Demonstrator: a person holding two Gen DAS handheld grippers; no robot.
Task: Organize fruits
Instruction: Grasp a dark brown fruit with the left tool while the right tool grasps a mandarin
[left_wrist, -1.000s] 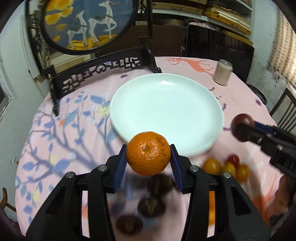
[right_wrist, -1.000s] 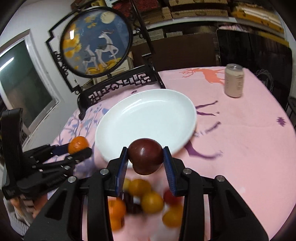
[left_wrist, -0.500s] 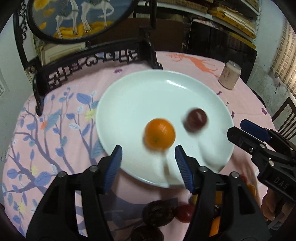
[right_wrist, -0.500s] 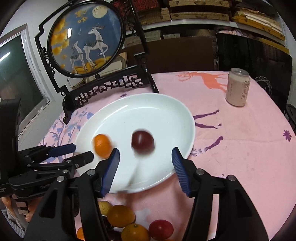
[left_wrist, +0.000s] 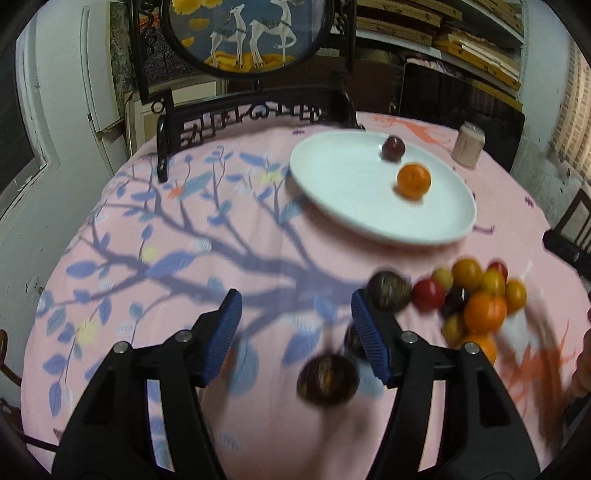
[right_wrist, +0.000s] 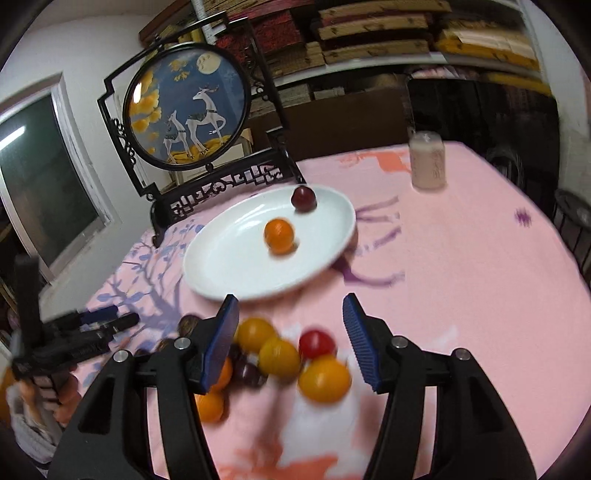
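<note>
clear: cloth (left_wrist: 155, 236) left of plate (left_wrist: 332, 192) | blocked: fruit pile (left_wrist: 476, 299), can (right_wrist: 428, 160)

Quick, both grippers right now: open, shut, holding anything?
Left gripper: jaws opening, nothing between them.
Right gripper: open, empty, over the fruit pile.

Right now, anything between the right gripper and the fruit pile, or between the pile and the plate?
Nothing visible blocks either. The right gripper is open and empty above the fruit pile. Only bare pink tablecloth lies between the pile and the near rim of the white plate, which holds an orange and a dark red fruit.
</note>
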